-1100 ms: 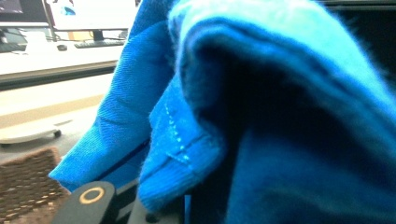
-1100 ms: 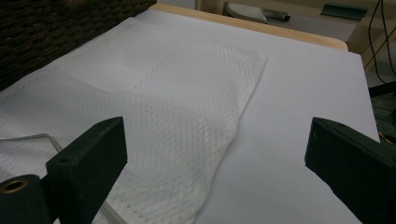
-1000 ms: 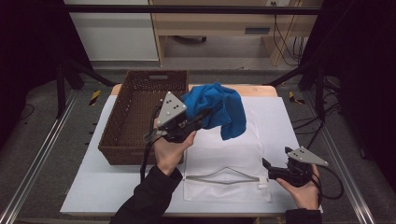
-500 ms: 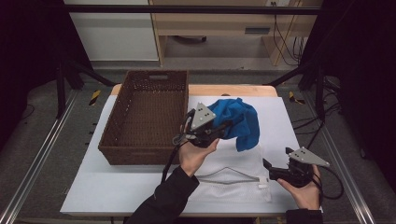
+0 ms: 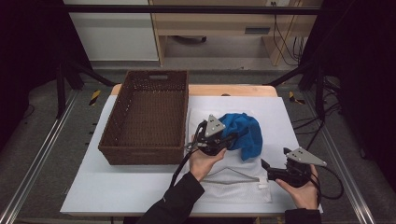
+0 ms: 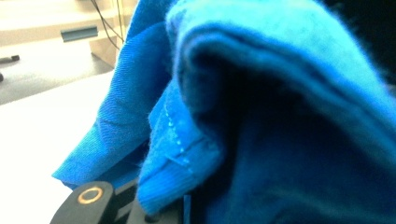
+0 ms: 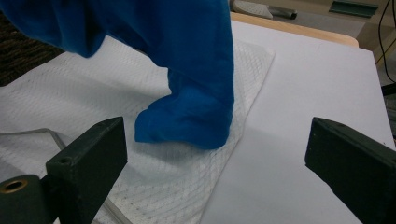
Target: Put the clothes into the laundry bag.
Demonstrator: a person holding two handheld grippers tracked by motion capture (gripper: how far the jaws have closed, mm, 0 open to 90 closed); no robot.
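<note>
A blue cloth (image 5: 243, 133) hangs bunched from my left gripper (image 5: 229, 139), which is shut on its upper folds, just right of the basket. In the left gripper view the cloth (image 6: 280, 116) drapes over the jaws, with one black finger (image 6: 88, 205) showing at the bottom. The cloth's lower end (image 7: 187, 116) rests on a white mesh bag (image 7: 93, 93) lying flat on the table. The bag (image 5: 233, 189) has a zip opening along its near part. My right gripper (image 5: 265, 168) stands open, low beside the bag's right edge, with nothing between its fingers (image 7: 88, 163).
A brown wicker basket (image 5: 140, 155) stands empty at the left of the white table cover (image 5: 116, 186). Bare white cover lies right of the bag (image 7: 303, 84). Black frame rails and cables run along both sides of the table.
My left gripper carried the blue cloth rightward and down, from over the basket's edge to over the mesh bag. The cloth's end now touches the bag. The right gripper has stayed put.
</note>
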